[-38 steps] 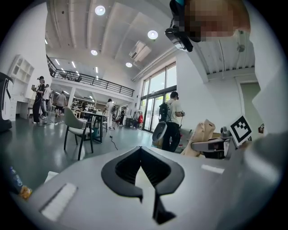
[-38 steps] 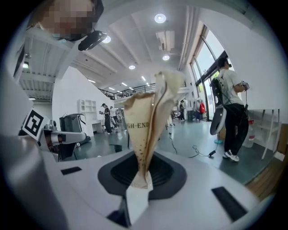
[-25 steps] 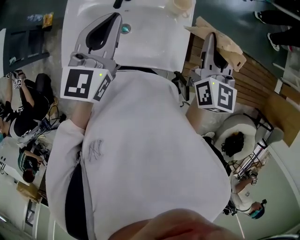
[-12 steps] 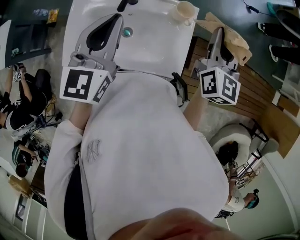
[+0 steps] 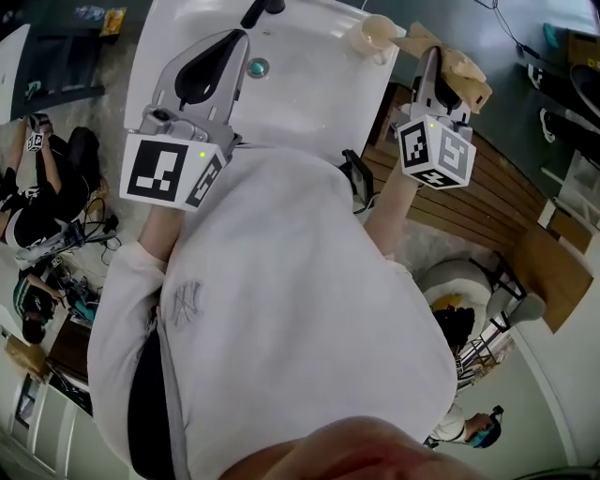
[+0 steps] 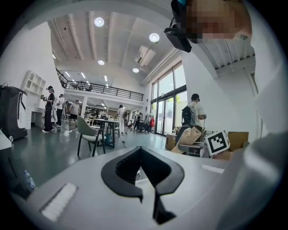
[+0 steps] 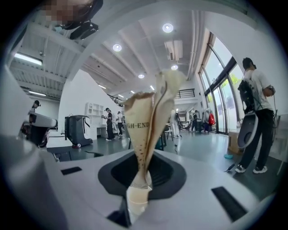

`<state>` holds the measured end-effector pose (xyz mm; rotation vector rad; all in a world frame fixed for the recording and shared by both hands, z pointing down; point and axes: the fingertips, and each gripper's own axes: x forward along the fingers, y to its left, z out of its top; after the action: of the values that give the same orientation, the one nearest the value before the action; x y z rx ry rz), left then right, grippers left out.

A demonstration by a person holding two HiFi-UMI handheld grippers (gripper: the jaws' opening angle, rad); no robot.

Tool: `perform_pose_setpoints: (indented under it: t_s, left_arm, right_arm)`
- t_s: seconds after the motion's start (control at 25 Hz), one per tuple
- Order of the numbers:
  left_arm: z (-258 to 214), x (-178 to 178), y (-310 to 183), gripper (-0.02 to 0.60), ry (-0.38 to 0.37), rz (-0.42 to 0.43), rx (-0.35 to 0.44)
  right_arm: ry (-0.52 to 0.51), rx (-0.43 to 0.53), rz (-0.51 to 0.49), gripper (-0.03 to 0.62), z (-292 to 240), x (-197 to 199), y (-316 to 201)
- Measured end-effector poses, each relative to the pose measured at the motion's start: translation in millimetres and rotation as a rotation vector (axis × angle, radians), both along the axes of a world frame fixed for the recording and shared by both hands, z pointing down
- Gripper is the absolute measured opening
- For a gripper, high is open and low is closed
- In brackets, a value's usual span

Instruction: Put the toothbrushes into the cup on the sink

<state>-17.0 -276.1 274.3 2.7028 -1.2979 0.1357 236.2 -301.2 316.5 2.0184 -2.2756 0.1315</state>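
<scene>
A cream cup [image 5: 377,33] stands on the far right corner of the white sink [image 5: 309,103]. My right gripper [image 5: 429,58] hovers just right of the cup, off the sink's edge, shut on a tan paper packet [image 5: 461,77] that sticks out beyond the jaws. In the right gripper view the packet [image 7: 148,121] rises as a folded cone with brown print, pinched at its base by the right gripper [image 7: 145,179]. My left gripper [image 5: 236,39] hangs over the basin near the drain [image 5: 256,67], shut and empty; the left gripper view shows the left gripper [image 6: 143,173] with nothing in it. No bare toothbrush shows.
A dark faucet [image 5: 262,9] stands at the sink's back edge. Wooden slats [image 5: 478,202] run to the sink's right, with a white round seat [image 5: 464,286] below them. People and gear sit on the floor at left [image 5: 37,216]. My white shirt hides the near floor.
The right gripper has carried the tan packet up and toward the sink's far right corner, closer to the cup. The left gripper has stayed over the basin.
</scene>
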Motion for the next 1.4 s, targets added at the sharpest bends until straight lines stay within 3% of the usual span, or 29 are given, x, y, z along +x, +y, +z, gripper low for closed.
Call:
perform_pose_setpoints:
  t_s: [0.24, 0.76, 1.4]
  left_arm:
    - [1, 1, -2, -0.017, -0.002, -0.017, -0.004]
    - [-2, 1, 0, -0.017, -0.013, -0.036, -0.004]
    - [-2, -9, -1, -0.017, -0.008, -0.057, -0.009]
  right_arm:
    - [-0.04, -0.035, -0.03, 0.052, 17, 1, -13]
    - [0.01, -0.115, -0.115, 0.052, 77, -10, -26]
    - [0.026, -0.234, -0.118, 0.052, 127, -16, -43]
